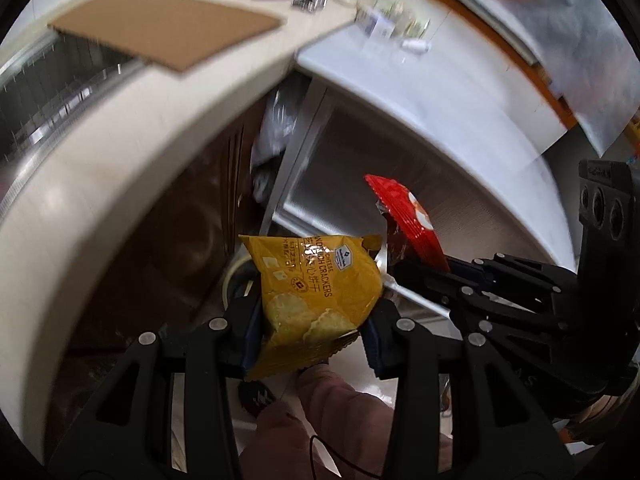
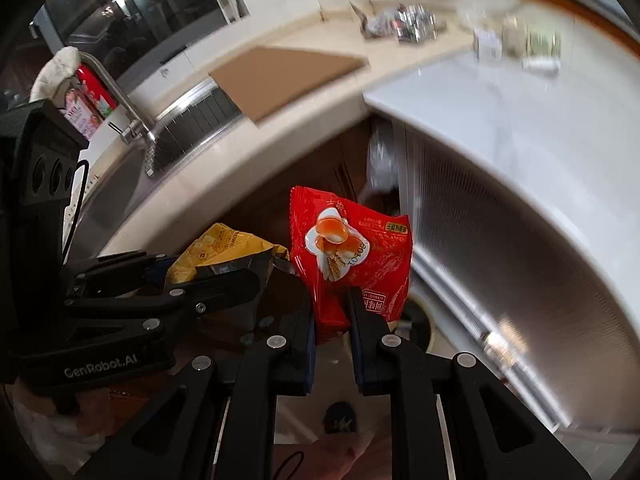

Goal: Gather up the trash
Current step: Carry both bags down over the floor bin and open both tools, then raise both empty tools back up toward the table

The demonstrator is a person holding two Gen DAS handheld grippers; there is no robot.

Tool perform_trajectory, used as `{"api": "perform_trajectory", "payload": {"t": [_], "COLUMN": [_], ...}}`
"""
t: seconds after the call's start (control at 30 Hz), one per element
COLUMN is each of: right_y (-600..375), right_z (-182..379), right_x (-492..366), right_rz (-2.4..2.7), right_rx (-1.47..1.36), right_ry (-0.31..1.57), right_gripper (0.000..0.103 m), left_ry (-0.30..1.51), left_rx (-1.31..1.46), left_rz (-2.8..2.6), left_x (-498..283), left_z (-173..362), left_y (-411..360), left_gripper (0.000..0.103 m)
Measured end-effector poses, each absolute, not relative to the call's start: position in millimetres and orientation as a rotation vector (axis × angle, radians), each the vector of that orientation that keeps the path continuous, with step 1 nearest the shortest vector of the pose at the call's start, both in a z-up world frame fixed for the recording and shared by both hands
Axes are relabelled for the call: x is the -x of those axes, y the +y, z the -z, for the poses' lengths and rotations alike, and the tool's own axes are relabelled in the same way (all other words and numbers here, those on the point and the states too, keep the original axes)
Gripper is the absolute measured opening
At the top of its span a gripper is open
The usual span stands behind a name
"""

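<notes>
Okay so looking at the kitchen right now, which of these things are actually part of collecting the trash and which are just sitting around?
Part of the job:
- yellow cracker packet, gripped in the left gripper
- red snack packet, gripped in the right gripper

Just lying about:
- cardboard sheet on the counter
- faucet
- blurred clutter at the counter's back

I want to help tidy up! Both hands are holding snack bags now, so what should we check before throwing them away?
1. Left hand-held gripper pinches the crinkly yellow cracker packet: ok.
2. Right hand-held gripper pinches the shiny red snack packet by its lower edge: ok.
3. The two packets hang apart, not tangled: ok.
4. Both packets are lifted off the cream kitchen counter: ok.
5. A bin is ready to drop them into: cannot tell; only a round rim shows below.
6. More rubbish waits on the counter, crumpled silver wrappers: not ok, left to collect.
</notes>
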State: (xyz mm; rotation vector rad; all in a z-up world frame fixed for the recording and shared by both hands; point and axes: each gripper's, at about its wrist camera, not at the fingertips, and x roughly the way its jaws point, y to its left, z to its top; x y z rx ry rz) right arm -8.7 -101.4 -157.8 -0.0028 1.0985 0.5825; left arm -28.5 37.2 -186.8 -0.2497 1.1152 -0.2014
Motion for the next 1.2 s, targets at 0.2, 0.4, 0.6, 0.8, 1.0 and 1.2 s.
{"api": "perform_trajectory", "payload": {"t": [0.2, 0.4, 0.6, 0.8, 1.0, 1.2], "right_y": [-112.5, -122.8, -129.3, -133.1, -141.2, -154.6], "right_z": [239.0, 342.2, 447.2, 529.1, 572.2, 582.1], "right_x": [8.2, -2.1, -33.6, -59.5, -80.2, -85.8], "right_rz": [-0.563, -0.555, -0.555, -0.524, -0.479, -0.438], "right_rx": [-0.039, -0.08, -0.125, -0.154, -0.164, -0.142], "right_ry": [1.194, 1.291, 1.353, 1.378, 1.393, 1.384], "right_gripper": [0.014, 0.014, 0.015, 0.021, 0.038, 0.038], "left_ry": [1.182, 1.219, 1.25, 1.276, 1.326, 1.355], "left_rx": [0.231, 0.221, 0.222, 0.197, 0.2, 0.203], "left_rz": [0.204, 0.192, 0.199, 0.172, 0.142, 0.122], "left_x": [32.8, 15.3, -12.9, -38.9, -50.4, -56.5], "left_z": [260.5, 346.2, 432.2, 492.9, 526.9, 542.4], "left_y": [25.3, 17.0, 10.8, 6.1, 10.7, 13.9], "left_gripper": [0.038, 0.038, 0.038, 0.04, 0.074, 0.075]}}
